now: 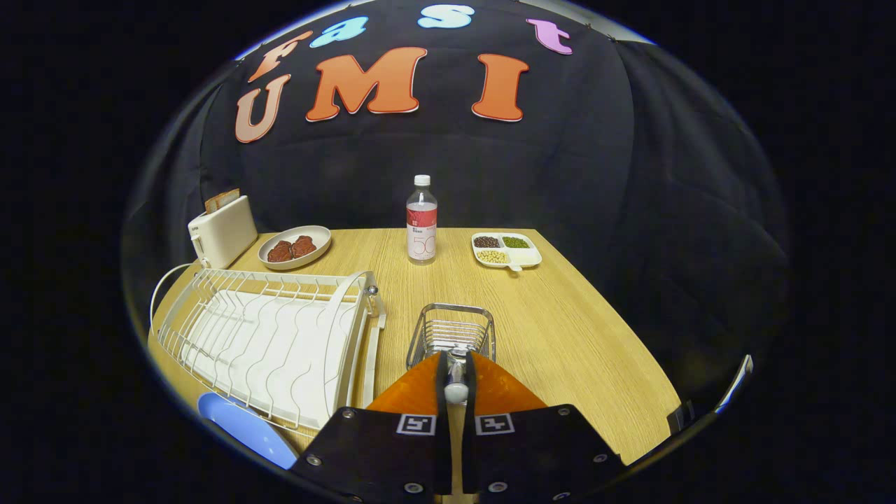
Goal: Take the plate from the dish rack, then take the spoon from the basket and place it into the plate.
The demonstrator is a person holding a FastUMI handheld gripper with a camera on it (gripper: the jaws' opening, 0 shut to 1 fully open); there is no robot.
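The spoon is seen pinched between the fingers of the gripper, its handle upright just before the wire basket. The blue plate lies on the wooden table beside the fingers, against the white dish rack. Farther off, a water bottle, a divided dish of beans, a plate of meat and a toaster are set.

The gripper clamps the spoon before the basket. The rack lies left, the plate before it, a bottle beyond.
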